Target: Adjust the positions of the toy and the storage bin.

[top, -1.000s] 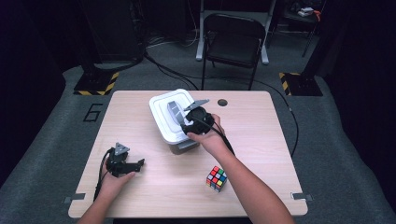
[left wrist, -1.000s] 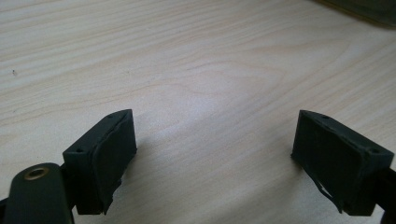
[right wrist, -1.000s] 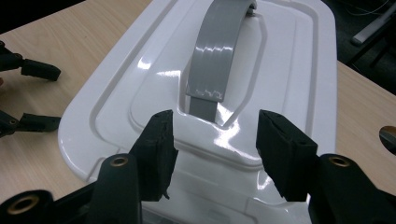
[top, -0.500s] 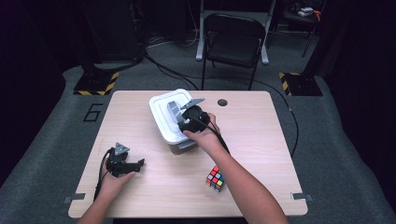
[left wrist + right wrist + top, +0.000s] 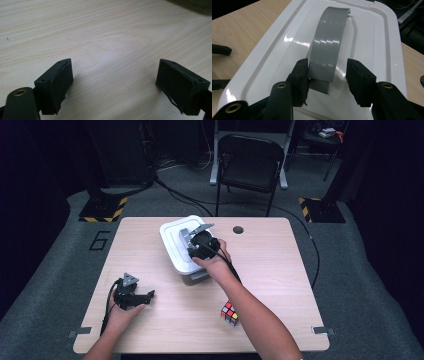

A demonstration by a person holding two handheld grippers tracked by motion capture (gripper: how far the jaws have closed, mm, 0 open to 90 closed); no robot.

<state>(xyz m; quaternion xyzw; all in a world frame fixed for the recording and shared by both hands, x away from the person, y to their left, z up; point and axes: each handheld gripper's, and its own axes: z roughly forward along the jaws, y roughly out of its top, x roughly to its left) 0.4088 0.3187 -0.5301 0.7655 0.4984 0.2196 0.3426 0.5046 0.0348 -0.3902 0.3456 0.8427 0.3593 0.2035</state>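
Both pads flank handle (image 5: 327, 47) — untouched.

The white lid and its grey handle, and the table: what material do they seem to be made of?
White lid: probably glossy moulded plastic; sharp highlights.
Grey handle: likely smooth plastic, semi-gloss; soft banded reflections.
Table: wood or wood-look laminate, matte; pale grain lines.

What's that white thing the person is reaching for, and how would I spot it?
Start at the pale wooden table; near the middle of its far half sits a white plastic box with a lid. A curved grey handle arches over that lid, between the right tongs. The colourful cube nearby is much smaller.
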